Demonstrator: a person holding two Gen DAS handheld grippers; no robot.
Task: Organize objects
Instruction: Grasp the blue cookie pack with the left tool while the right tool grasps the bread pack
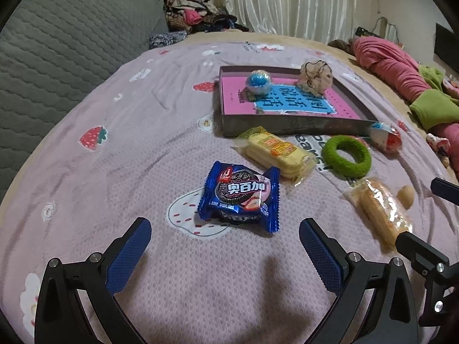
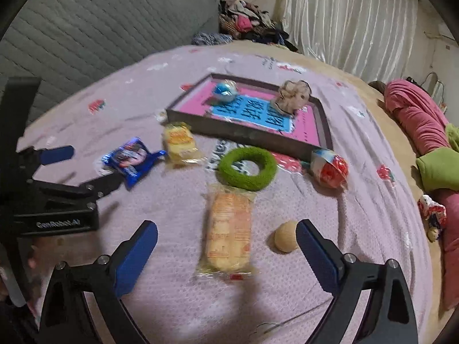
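Snacks and toys on bed (image 1: 114, 109), tray (image 1: 287, 127) behind.
Ball (image 1: 259, 82) and scrunchie (image 1: 315, 78) in tray; before it cracker pack (image 1: 275, 151), ring (image 1: 346, 156) to its right, cookie pack (image 1: 241, 197) nearer left, bread pack (image 1: 381, 212) nearer right.

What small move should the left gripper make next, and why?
Probably ease the left gripper forward and down around the blue cookie packet: its jaws are open, empty and lined up just short of it, and the packet lies outside the tray.

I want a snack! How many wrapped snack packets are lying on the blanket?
3: the blue cookie packet between the left gripper's fingers, the yellow cracker packet beside the tray, and the long orange packet before the right gripper.
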